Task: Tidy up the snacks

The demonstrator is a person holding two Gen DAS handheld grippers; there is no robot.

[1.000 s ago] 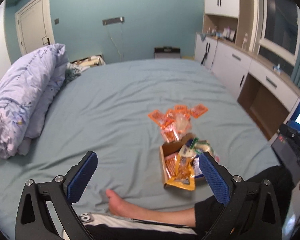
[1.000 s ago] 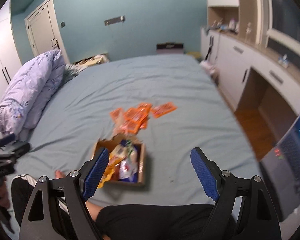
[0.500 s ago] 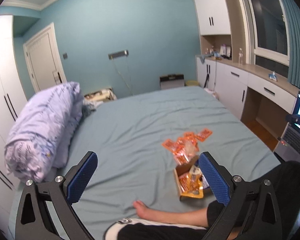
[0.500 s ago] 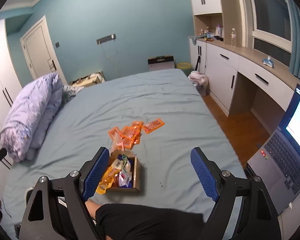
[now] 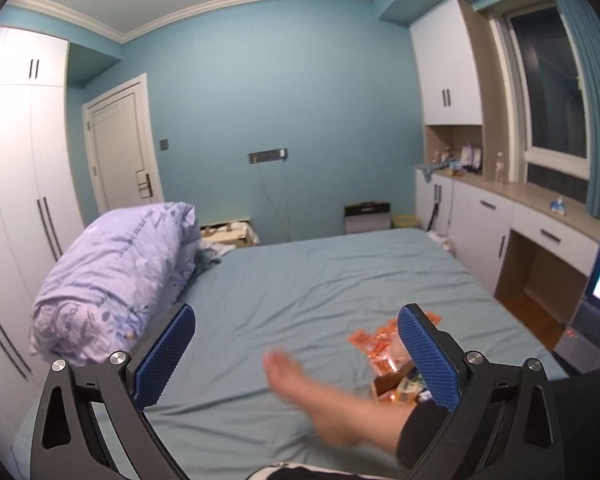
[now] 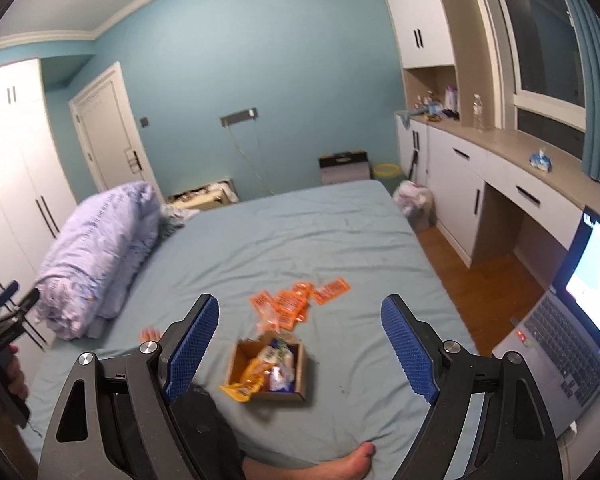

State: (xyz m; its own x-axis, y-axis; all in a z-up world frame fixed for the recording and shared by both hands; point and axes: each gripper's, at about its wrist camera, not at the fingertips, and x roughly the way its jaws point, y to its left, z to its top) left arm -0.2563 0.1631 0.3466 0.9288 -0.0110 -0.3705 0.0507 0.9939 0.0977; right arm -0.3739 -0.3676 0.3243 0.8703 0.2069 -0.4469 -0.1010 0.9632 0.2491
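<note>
A small cardboard box (image 6: 270, 372) full of snack packets sits on the blue bed, with a yellow packet (image 6: 244, 384) hanging over its front left edge. Several orange packets (image 6: 296, 304) lie loose on the sheet just beyond it. In the left wrist view the box (image 5: 396, 386) and orange packets (image 5: 376, 346) show partly behind the right finger. My left gripper (image 5: 296, 356) is open and empty, high above the bed. My right gripper (image 6: 300, 348) is open and empty, raised above the box. The left gripper also shows at the far left of the right wrist view (image 6: 4, 320).
A rolled lilac duvet (image 5: 116, 280) lies at the bed's left. The person's foot (image 5: 300, 384) and legs rest on the bed near the box. An open laptop (image 6: 572, 320) sits at the right, off the bed. White cabinets and a desk (image 6: 500, 176) line the right wall.
Both grippers have lifted and tilted upward, away from the bed, so the box and packets look smaller and lower. The person's foot has shifted. Both grippers stay open.
</note>
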